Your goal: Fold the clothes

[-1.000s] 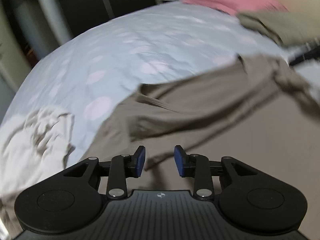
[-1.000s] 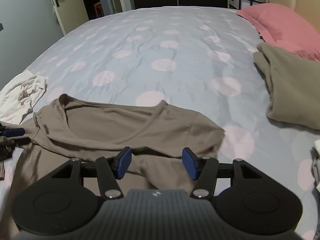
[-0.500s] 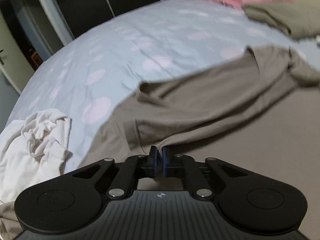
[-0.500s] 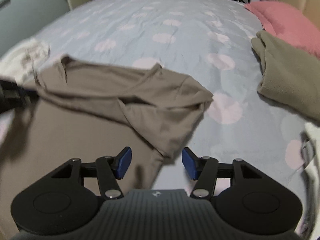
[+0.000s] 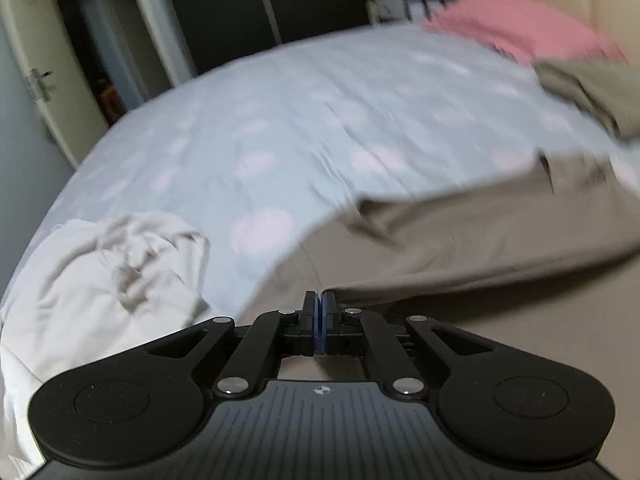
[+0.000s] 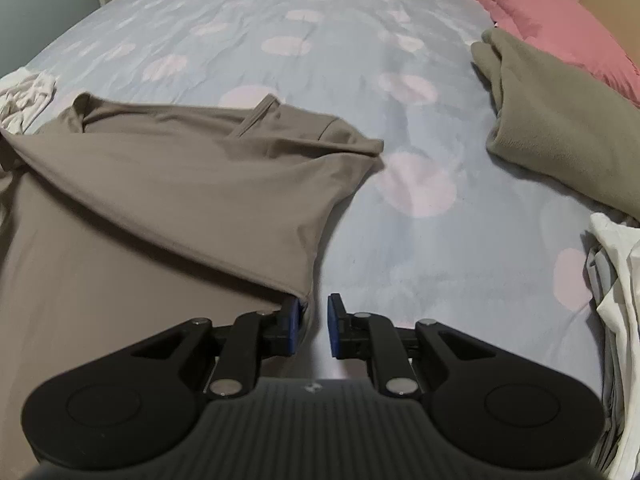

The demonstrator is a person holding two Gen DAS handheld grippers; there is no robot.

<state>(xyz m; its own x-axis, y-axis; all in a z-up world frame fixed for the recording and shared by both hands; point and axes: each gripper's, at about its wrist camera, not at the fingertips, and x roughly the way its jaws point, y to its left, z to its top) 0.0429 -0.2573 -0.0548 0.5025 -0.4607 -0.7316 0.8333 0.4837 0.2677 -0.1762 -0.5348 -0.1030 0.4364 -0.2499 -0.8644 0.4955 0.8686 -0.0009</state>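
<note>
A brown T-shirt [image 5: 480,240] lies spread on the bed with its lower part folded up over the collar. My left gripper [image 5: 320,312] is shut on the brown T-shirt's hem, which runs straight into the pressed pads. In the right wrist view the same T-shirt [image 6: 180,184] comes to a corner at my right gripper [image 6: 313,320]. Its jaws are closing, with a narrow gap still between the blue pads. The shirt's corner touches the left pad and hangs into that gap.
The bed has a pale blue sheet [image 6: 320,40] with pink dots. A crumpled white garment [image 5: 112,272] lies at the left. A folded olive garment [image 6: 560,132] and a pink pillow [image 6: 560,20] lie at the right. A white and grey pile [image 6: 616,280] sits near right.
The left gripper shut on the shirt's hem and lifted it a little. The right gripper dropped to the shirt's corner and its jaws narrowed from wide to a small gap.
</note>
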